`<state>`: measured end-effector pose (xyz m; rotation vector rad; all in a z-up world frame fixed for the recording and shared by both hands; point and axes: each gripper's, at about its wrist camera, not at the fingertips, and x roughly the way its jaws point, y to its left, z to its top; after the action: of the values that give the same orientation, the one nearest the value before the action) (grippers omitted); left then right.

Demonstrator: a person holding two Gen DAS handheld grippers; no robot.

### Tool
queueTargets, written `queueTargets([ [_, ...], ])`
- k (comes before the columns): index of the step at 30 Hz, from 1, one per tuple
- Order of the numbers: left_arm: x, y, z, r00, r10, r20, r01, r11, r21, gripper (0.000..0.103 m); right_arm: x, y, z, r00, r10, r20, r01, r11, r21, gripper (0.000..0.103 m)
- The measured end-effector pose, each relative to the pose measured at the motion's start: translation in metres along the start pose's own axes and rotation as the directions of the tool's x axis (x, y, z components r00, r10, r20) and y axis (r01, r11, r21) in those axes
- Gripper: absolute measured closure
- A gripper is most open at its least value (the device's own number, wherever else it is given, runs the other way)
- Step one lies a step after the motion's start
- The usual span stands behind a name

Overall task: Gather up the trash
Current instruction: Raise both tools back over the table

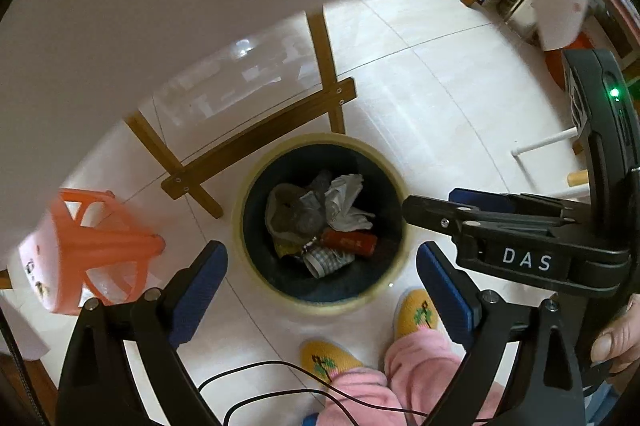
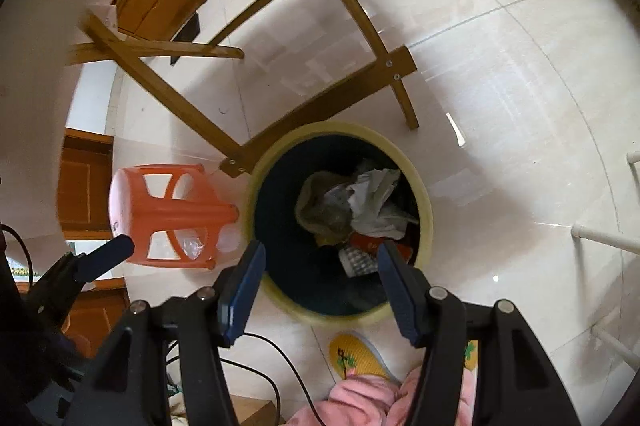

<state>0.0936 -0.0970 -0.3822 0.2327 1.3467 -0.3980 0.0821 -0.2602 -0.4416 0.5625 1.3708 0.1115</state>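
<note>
Both claws hang spread and empty above the bin: left claw [image 1: 322, 262] with its blue pads [image 1: 208, 266] wide apart, right claw [image 2: 320, 266] likewise, nothing between the pads of either. Trash sits inside the bin [image 1: 244, 186], on the floor directly beneath: crumpled white paper [image 1: 348, 202], a red tube-like item [image 1: 348, 241], a checked scrap [image 1: 326, 260], a greyish wad [image 1: 292, 214]. Whether more trash waits elsewhere cannot be told from these views. Risks, as judged: the two claws are close, the right one crossing the left wrist view just beside the left claw's right finger, so a careless swing could knock them together. A thin black cable [image 1: 280, 366] trails across the floor near the person's yellow slippers [image 1: 416, 314]; a step back could snag it. The orange stool [image 2: 172, 214] stands just beside the bin's rim on one side, and the wooden table legs [image 2: 320, 114] reach the rim at the far side, so a low lateral move there would strike them. Open room: tiled floor [image 2: 500, 86] on the right of the bin is bare and wide; straight up is also free. The white table edge [image 1: 160, 6] overhangs beyond.
</note>
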Motion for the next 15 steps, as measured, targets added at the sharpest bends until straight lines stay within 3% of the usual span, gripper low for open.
queueTargets([
  [6, -0.081, -0.017, 0.007, 0.999, 0.022, 0.040, -0.023, 0.999, 0.032, 0.008, -0.063, 0.023, -0.006, 1.000, 0.015, 0.015, -0.015, 1.000, -0.021, 0.044],
  [15, -0.219, -0.014, 0.024, 0.991, 0.016, 0.136, -0.015, 1.000, -0.008, 0.009, -0.186, 0.072, -0.005, 0.996, 0.028, 0.081, -0.021, 0.996, -0.084, 0.044],
])
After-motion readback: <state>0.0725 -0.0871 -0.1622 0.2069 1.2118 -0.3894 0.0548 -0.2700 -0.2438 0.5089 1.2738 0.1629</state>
